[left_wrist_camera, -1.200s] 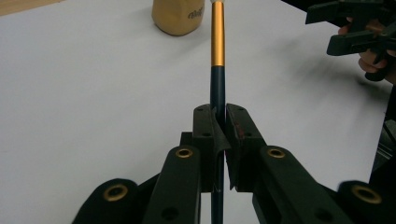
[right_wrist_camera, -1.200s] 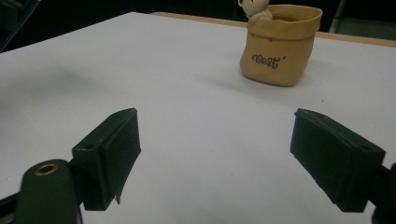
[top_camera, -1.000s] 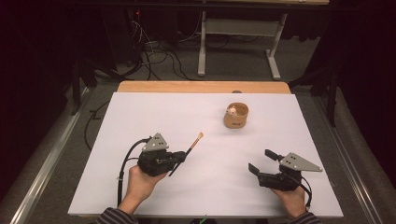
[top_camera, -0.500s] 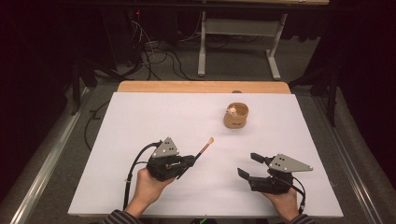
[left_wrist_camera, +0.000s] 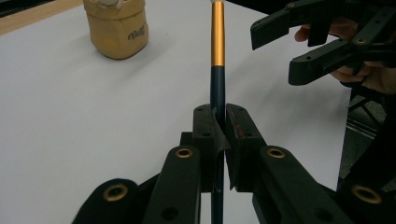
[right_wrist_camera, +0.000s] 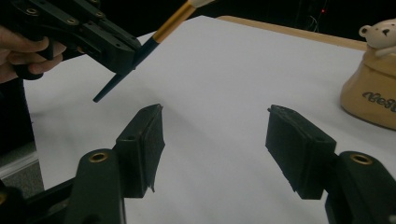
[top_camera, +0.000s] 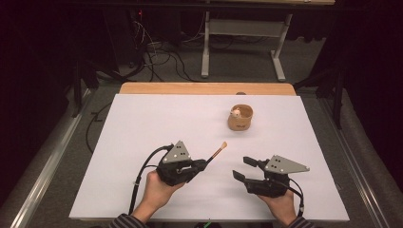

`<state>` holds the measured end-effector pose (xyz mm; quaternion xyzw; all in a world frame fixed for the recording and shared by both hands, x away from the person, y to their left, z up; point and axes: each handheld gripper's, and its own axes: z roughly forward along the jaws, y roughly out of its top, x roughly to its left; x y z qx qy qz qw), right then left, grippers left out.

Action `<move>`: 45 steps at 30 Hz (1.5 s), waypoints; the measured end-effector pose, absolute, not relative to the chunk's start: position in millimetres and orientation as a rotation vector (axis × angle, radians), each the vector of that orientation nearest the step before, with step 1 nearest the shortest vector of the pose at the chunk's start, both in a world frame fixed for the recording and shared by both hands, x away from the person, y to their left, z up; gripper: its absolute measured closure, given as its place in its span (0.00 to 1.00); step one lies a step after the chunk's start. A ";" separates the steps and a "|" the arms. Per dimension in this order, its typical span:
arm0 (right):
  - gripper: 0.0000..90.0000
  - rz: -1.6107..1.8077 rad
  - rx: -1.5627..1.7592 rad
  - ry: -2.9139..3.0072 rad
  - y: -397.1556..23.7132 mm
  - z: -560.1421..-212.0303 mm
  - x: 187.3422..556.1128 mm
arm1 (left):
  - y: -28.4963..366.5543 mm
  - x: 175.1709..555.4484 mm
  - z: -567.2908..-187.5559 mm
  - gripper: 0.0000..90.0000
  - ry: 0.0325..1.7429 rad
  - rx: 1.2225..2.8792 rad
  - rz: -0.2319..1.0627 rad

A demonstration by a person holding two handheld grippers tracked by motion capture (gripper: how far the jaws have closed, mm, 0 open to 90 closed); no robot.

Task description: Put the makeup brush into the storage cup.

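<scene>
The white table (top_camera: 142, 123) spreads wide under both my hands, with a strip of wood showing along its far edge. My left gripper (top_camera: 202, 164) hovers over the near part of it, its jaws clamped tight on the dark handle of a paintbrush (top_camera: 216, 153), whose gold ferrule and pale tip point away toward the far right. My right gripper (top_camera: 244, 169) sits just beside it to the right, jaws apart with nothing between them; they have just been closing. Farther back on the right stands a small tan pot (top_camera: 240, 118), well apart from both grippers, with a little white bear figure (right_wrist_camera: 379, 31) in it.
</scene>
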<state>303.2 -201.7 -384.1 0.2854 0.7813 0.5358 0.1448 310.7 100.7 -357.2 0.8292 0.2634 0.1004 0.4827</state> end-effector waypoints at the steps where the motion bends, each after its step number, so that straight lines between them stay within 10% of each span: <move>1: 0.43 1.541 0.815 2.256 -200.1 -383.6 303.2 | 99.8 311.0 -357.4 0.93 0.639 2.023 0.244; 45: 0.69 1.787 0.873 2.281 -178.8 -376.6 318.3 | 76.2 305.3 -365.2 0.93 0.546 2.044 0.261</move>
